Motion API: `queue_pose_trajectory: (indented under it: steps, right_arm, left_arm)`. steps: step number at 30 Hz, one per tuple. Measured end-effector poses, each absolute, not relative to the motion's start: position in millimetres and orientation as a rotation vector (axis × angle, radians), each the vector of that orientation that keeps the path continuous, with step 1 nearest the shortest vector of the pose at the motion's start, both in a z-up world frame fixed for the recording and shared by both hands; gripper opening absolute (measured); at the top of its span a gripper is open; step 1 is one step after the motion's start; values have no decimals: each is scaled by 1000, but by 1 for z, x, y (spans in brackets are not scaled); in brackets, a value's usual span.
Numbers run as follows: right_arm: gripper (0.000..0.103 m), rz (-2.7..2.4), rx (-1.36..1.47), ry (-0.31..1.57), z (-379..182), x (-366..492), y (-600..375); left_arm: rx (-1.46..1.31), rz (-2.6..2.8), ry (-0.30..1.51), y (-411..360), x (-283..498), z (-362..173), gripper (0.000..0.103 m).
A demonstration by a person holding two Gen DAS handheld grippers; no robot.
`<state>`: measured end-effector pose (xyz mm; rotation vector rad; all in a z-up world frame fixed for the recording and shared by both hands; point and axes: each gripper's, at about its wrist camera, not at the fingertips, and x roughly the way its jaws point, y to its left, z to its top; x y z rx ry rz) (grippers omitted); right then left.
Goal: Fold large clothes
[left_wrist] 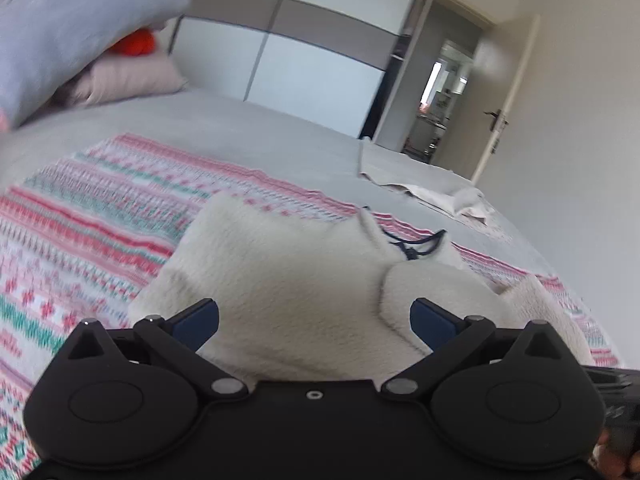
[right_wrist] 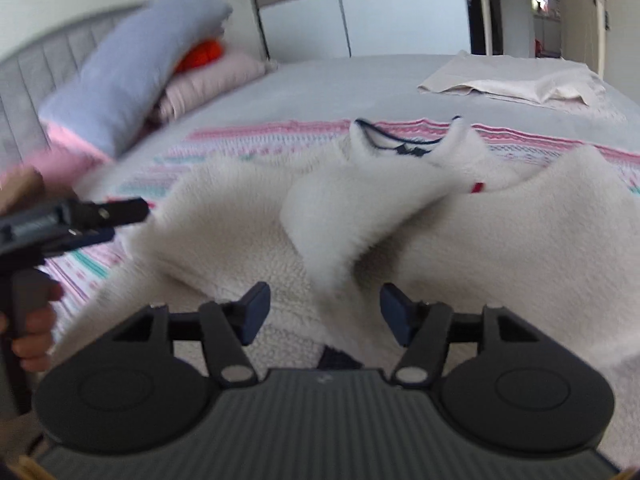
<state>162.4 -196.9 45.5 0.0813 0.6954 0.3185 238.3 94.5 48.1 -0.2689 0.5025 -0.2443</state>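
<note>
Cream fleece garment (right_wrist: pixel 400 220) lies on the bed (right_wrist: pixel 360 76), spread over a striped pink-and-teal blanket (left_wrist: pixel 100 216) that covers the near half of the bed. Collar with a dark drawstring (right_wrist: pixel 400 146) points toward the far edge. One flap is folded across the middle and stands up as a raised ridge.

Left tool (left_wrist: pixel 314 320): jaws wide, fleece between and under them, nothing gripped. Seen from the right wrist view, it sits at the garment's left edge.

Right tool (right_wrist: pixel 325 312): jaws wide, straddling the base of the raised ridge, pads not closed on it.

Risks, as judged:
- Fleece is thick and springy; a shallow pinch may slip off once lifted, and the fold would fall open.
- A grip taken too deep may catch the blanket underneath, dragging it along with the garment.
- If the two tools lift unevenly, the flap could twist and the fold line come out skewed.
- Drawstring is loose near the collar; it could snag a finger.

Hidden or unclear:
- Near hem is below both tool bodies, out of sight.
- Right side of the garment runs out of frame; sleeve positions cannot be told.
- Both views are motion-blurred; layer count in the ridge is uncertain.
- Small red tag (right_wrist: pixel 476 188) near the collar, unreadable.
- A beige cloth (right_wrist: pixel 508 84) lies at the bed's far right corner, apart from the work.
</note>
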Motion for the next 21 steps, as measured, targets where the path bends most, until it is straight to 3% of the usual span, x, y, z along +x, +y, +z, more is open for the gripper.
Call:
queue_pose_trajectory:
  steps: [7, 12, 15, 17, 19, 21]
  right_arm:
    - [60, 151, 262, 568, 64, 139, -285]
    - [45, 33, 313, 492, 56, 142, -319]
    - [43, -4, 356, 514, 40, 145, -334]
    - [42, -2, 388, 533, 33, 146, -342]
    - [41, 1, 404, 547, 29, 146, -347]
    - [41, 4, 414, 565, 24, 148, -350]
  left_arm:
    - [-22, -380, 529, -4, 247, 71, 103]
    - [212, -414, 491, -91, 253, 74, 103]
    - [286, -372, 500, -125, 268, 62, 102]
    - [322, -339, 514, -135, 280, 51, 92]
    - [331, -272, 539, -128, 291, 40, 67]
    - [212, -233, 560, -98, 295, 38, 63]
